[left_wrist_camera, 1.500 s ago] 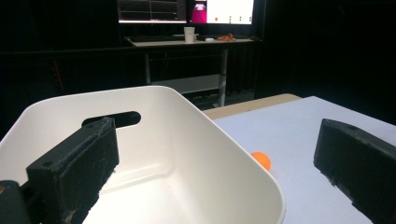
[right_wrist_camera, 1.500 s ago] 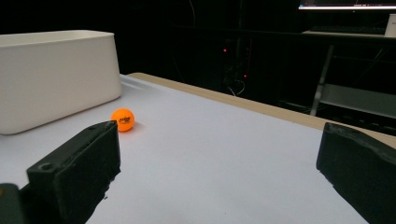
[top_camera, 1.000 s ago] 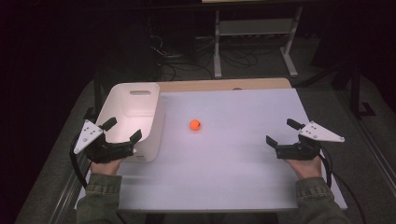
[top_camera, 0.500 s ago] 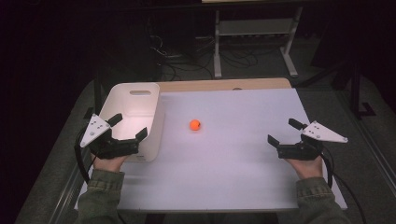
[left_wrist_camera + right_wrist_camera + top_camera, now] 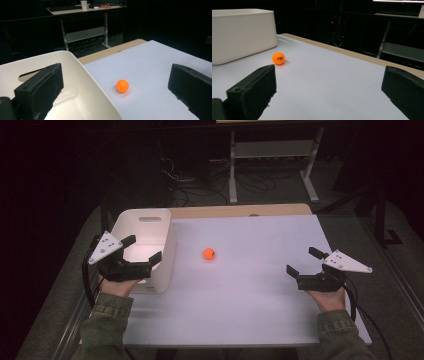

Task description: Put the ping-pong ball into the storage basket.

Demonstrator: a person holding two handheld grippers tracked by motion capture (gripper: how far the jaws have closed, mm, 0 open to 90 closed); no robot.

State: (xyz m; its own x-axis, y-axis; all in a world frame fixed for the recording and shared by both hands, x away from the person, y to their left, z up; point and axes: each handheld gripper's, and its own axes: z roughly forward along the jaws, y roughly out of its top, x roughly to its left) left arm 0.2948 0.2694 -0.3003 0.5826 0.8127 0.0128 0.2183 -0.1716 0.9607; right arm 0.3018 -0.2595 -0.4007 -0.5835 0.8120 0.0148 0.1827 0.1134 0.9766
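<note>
A small orange ball lies on the white table sheet, just right of a white plastic bin. In the left gripper view the ball sits ahead between the jaws, beyond the bin's rim. My left gripper hovers open over the bin's near right corner. My right gripper is open low over the table's right side, holding nothing. From the right gripper view, the ball lies far ahead at left, in front of the bin.
A bare wooden strip runs along the table's far edge. Beyond it stands a metal-framed desk with cables on the dark floor. A cup stands on the far desk in the left gripper view.
My left gripper has moved right and forward, from beside the bin's left edge to over its near right corner. The right gripper has barely shifted. The ball has stayed put.
</note>
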